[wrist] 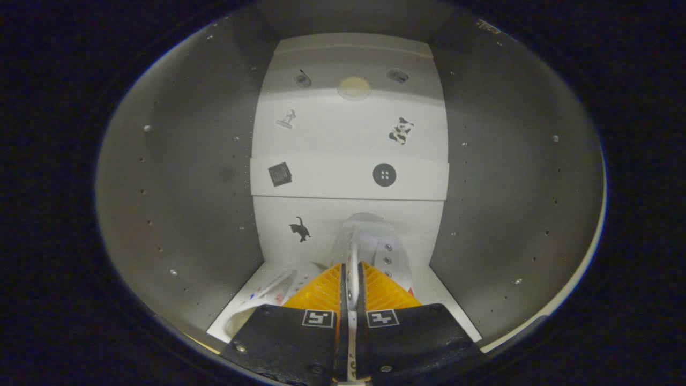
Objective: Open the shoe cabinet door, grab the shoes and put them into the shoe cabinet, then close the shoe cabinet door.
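The tool (pixel 352 279) pinches the white lace-up shoe (pixel 375 249) inside the white shoe cabinet (pixel 348 134), near its stickered back wall.

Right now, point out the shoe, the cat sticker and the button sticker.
shoe (pixel 387 252): gripper view, its white eyelet strip beyond the shut fingers.
cat sticker (pixel 300 229): gripper view, the cat's body.
button sticker (pixel 384 175): gripper view, the disc's centre.

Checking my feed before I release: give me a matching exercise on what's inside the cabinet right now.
Things:
1. white shoe
2. cat sticker
3. button sticker
4. gripper

Places or states:
A. on the ledge across the back wall
B. shut on the shoe's edge
C. low on the back wall, beside the shoe
D. pinched between the fingers, inside the cabinet

Pairs: 1-D, 2-C, 3-A, 4-B
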Action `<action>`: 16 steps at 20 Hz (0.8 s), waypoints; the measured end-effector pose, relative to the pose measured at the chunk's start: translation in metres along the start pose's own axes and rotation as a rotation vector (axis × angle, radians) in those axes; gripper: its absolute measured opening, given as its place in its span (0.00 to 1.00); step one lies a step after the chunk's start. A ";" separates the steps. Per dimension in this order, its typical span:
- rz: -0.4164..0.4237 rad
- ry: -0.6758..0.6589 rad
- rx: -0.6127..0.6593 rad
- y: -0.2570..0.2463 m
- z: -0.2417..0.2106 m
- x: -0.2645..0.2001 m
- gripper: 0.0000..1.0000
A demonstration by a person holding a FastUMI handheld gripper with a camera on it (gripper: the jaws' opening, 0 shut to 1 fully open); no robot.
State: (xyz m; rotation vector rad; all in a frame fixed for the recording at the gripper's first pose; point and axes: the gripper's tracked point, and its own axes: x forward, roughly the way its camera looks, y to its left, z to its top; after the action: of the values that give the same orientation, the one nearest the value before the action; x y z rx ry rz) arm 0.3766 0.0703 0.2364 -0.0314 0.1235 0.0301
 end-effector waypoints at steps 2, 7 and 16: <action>-0.007 0.040 -0.002 -0.004 -0.010 0.013 0.09; -0.014 0.146 0.017 -0.003 -0.028 0.033 0.09; -0.042 0.302 0.086 -0.002 -0.055 0.052 0.09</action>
State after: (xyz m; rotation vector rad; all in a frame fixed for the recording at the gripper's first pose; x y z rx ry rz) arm 0.4217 0.0679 0.1758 0.0476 0.4262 -0.0225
